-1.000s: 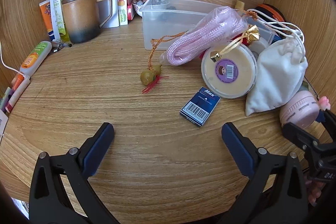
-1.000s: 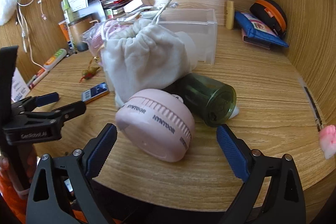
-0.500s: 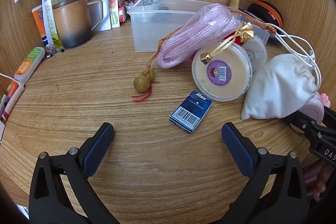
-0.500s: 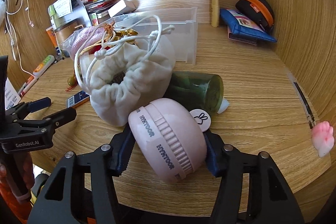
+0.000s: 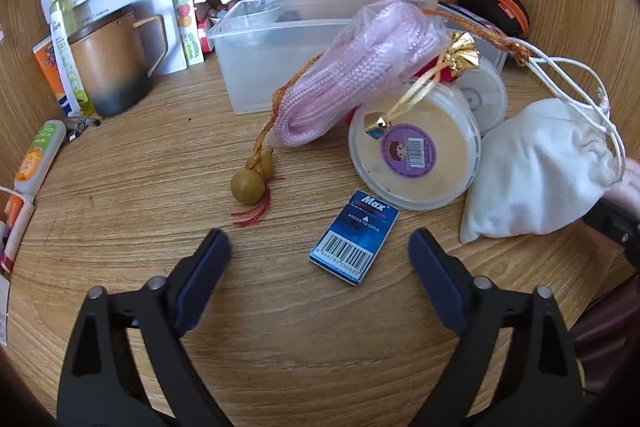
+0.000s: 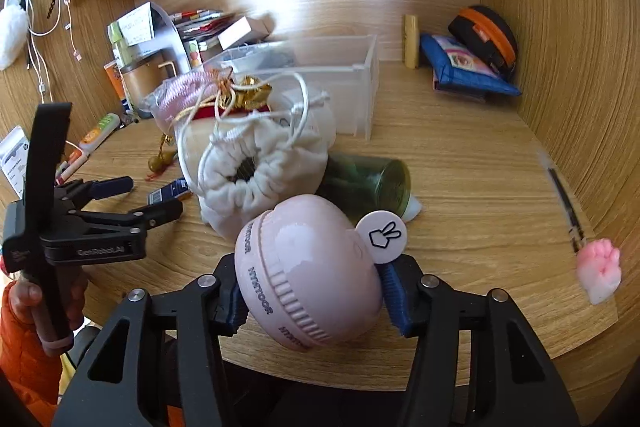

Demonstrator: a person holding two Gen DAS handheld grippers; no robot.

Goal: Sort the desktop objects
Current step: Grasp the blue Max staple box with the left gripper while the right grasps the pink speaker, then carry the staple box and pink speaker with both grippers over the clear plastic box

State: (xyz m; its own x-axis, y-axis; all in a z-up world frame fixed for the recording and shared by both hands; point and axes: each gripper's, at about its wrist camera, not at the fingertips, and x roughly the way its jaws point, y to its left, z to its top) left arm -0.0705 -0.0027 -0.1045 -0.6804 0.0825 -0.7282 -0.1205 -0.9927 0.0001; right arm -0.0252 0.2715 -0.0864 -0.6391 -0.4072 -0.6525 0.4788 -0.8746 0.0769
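My right gripper is shut on a round pink gadget with a white tag, lifted just above the desk's front edge. Behind it lie a white drawstring pouch and a green jar on its side. My left gripper is open, low over the desk, with a blue Max staple box between its fingertips. It also shows in the right wrist view. Beyond the box are a round cream tub, a pink rope in a bag and a gourd charm.
A clear plastic bin stands at the back middle, a brown mug and tubes at back left. Blue pouch and black-orange case sit back right by the wooden side wall. A pen with pink paw lies right.
My right gripper has closed on the pink gadget and lifted it slightly. My left gripper has moved forward toward the blue staple box, still open.
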